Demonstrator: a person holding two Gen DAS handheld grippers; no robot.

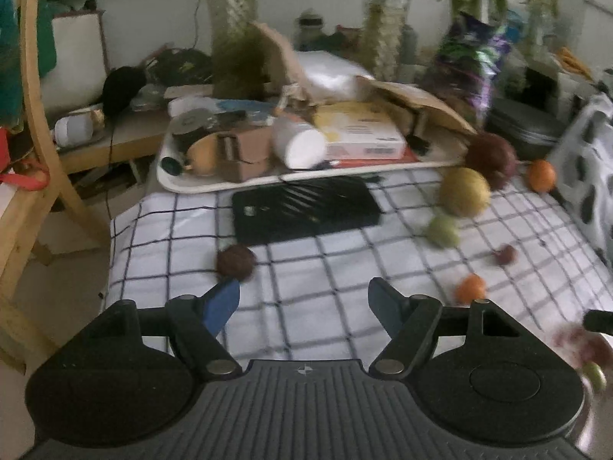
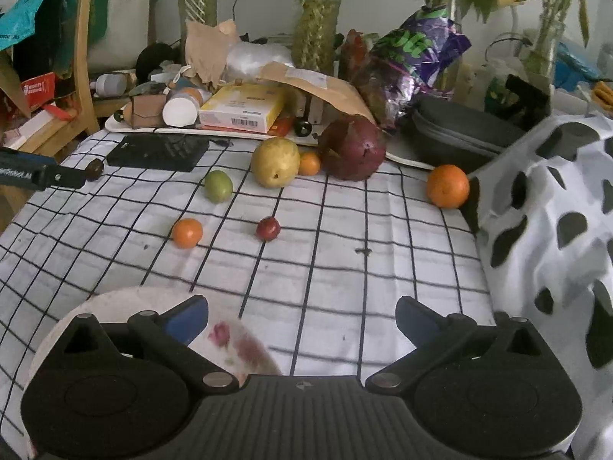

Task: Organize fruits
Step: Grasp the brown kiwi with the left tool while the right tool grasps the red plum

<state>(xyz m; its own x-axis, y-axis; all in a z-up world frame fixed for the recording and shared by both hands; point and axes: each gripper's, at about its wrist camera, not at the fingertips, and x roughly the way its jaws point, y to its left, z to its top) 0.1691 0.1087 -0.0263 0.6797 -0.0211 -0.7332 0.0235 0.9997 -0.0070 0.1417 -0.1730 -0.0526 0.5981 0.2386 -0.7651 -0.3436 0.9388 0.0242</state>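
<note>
both tongs, left tongs and right tongs, are spread wide with nothing in them. fruits lie apart on the checked desk: small orange, green fruit, yellow pear. yellow box writing is too small to read.

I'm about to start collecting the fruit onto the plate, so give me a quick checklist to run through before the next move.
1. Left gripper open, nothing between its fingers: ok.
2. Right gripper open and empty: ok.
3. Plate near, under the right gripper, with no fruit showing on it: ok.
4. Dark brown fruit just ahead of the left gripper, lying free on the checked cloth: ok.
5. Small orange and small red fruit apart from each other: ok.
6. Left view sharp enough for aiming: not ok, blurred.
</note>
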